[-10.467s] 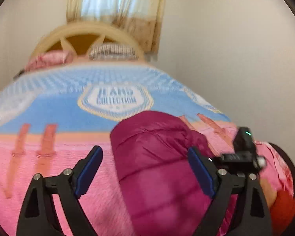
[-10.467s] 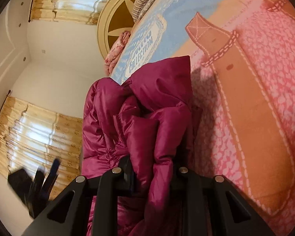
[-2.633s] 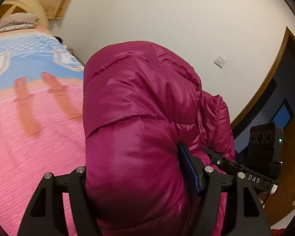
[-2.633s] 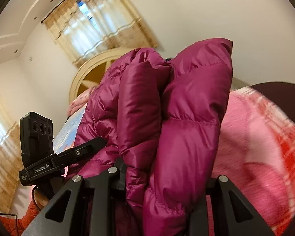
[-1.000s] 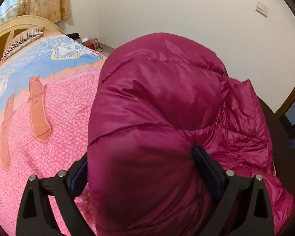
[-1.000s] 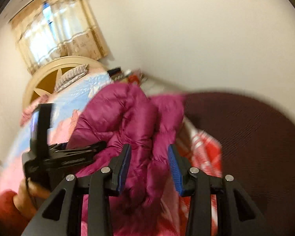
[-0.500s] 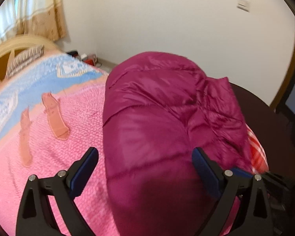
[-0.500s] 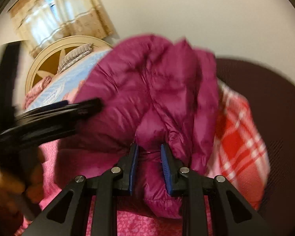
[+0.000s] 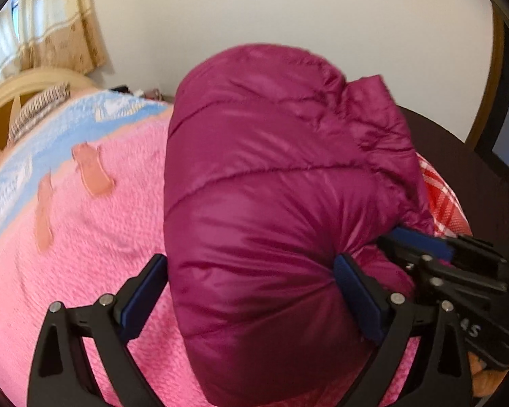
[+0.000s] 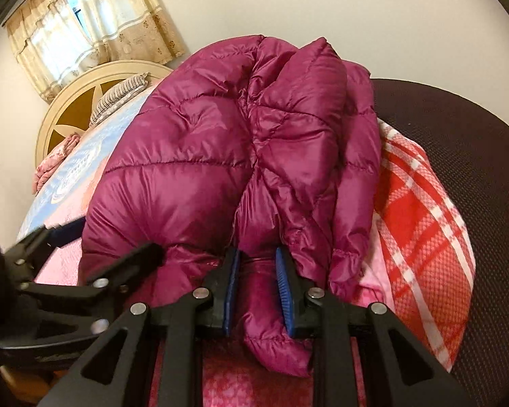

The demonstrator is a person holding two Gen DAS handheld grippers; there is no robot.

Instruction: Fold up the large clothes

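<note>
- Puffer jacket (image 9: pixel 275 183) bundled, long axis running away toward the wall, on the bed (image 9: pixel 85 237) near its edge.
- Left gripper (image 9: pixel 251 291) jaws wide, hugging the bundle; right gripper (image 10: pixel 256 285) jaws just closed, pinching a fold.
- Open bedspread lies leftward.

Bed (image 9: pixel 85 237) carried everything: pink textured blanket (image 9: pixel 95 254) over the near part, blue panel toward the headboard (image 10: pixel 85 108). Folded magenta down jacket (image 9: pixel 271 186) lay directly on the blanket near the foot-end corner. Red-and-white plaid cloth (image 10: pixel 420 210) lay just beside the jacket at that corner, touching it. Striped pillow (image 10: pixel 122 96) and a bunched pink cloth (image 10: pixel 56 159) sat at the headboard edge.
</note>
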